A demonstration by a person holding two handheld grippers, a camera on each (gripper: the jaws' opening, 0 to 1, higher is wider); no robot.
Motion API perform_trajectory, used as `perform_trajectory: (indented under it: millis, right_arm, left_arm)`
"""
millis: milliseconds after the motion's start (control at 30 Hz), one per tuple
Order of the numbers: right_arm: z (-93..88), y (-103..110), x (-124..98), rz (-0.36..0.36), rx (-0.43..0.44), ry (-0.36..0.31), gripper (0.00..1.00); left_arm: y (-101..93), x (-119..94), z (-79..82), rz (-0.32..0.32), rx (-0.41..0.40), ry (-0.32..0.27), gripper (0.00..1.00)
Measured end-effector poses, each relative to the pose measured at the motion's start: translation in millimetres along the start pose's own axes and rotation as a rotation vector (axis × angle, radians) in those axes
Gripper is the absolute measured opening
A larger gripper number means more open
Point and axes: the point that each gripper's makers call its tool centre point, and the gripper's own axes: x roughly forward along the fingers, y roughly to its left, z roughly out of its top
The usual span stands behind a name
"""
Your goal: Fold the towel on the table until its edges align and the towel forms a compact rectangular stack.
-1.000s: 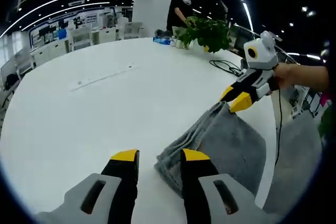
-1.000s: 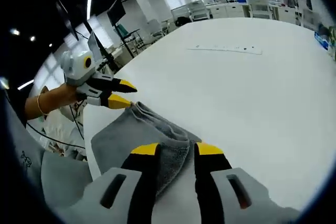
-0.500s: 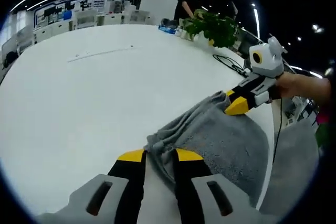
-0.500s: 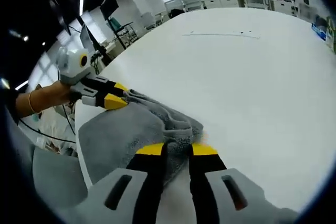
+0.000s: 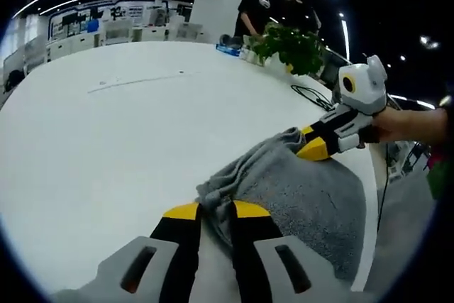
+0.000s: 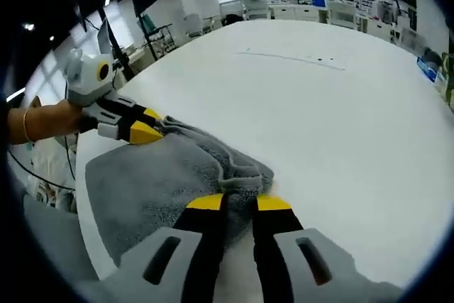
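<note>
A grey towel [image 5: 305, 193] lies bunched on the white table [image 5: 106, 147], near its edge. My left gripper [image 5: 216, 211] is shut on the towel's near corner, where the folds gather between its yellow tips. The right gripper [image 5: 314, 148] comes in from the right, shut on the towel's far corner. In the right gripper view the towel [image 6: 152, 186] spreads out to the left, and my right gripper [image 6: 239, 202] pinches its crumpled corner. There the left gripper [image 6: 144, 131] holds the opposite corner, carried by a hand [image 6: 39, 122].
A potted plant [image 5: 287, 44] and a black cable [image 5: 308, 91] sit at the table's far side, with a person [image 5: 255, 8] standing behind them. The table edge [image 5: 369, 196] runs just beyond the towel. A thin marked strip [image 5: 135, 81] crosses the open tabletop.
Both grippers' jaws have gone from open to shut on the towel's corners. The towel has been pulled a little flatter between them.
</note>
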Motion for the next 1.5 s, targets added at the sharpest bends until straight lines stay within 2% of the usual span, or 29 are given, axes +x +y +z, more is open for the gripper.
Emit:
perform_trajectory:
  millis: [67, 133, 300, 433, 600, 767, 967, 1067, 1333, 1467, 1500]
  right_arm:
    - [5.6, -7, 4, 0.003, 0.032, -0.005, 0.13]
    - [12.0, -13, 8, -0.009, 0.027, -0.012, 0.13]
    - [28.2, -32, 17, -0.047, 0.021, -0.032, 0.13]
    - [40.8, -44, 25, -0.06, 0.01, -0.035, 0.12]
    - [57.1, -62, 35, -0.068, 0.0, -0.068, 0.12]
    - [65.2, -68, 40, -0.072, -0.005, -0.069, 0.12]
    - [66.7, -70, 41, -0.084, -0.014, -0.074, 0.11]
    - [66.6, -68, 41, -0.097, -0.017, -0.085, 0.11]
    - [68.1, -69, 41, -0.117, -0.039, -0.06, 0.12]
    - [68.8, -69, 39, -0.116, -0.05, -0.052, 0.12]
    - [68.9, -68, 37, -0.113, -0.03, -0.062, 0.13]
  left_arm:
    - [5.1, 7, 8.7, 0.019, 0.058, 0.013, 0.15]
    - [8.8, 13, 18.3, 0.038, 0.104, 0.022, 0.14]
    - [25.9, 31, 36.1, 0.045, 0.112, 0.002, 0.13]
    - [35.0, 42, 49.3, 0.064, 0.161, -0.016, 0.12]
    - [51.3, 54, 62.4, 0.074, 0.143, -0.044, 0.12]
    - [54.7, 59, 69.4, 0.093, 0.157, -0.055, 0.11]
    - [56.6, 60, 70.3, 0.106, 0.15, -0.068, 0.11]
    - [55.7, 60, 70.5, 0.111, 0.157, -0.065, 0.11]
    - [56.7, 59, 71.1, 0.114, 0.166, -0.052, 0.12]
    - [57.8, 57, 73.7, 0.111, 0.141, -0.041, 0.14]
    - [59.2, 53, 78.7, 0.119, 0.107, -0.078, 0.15]
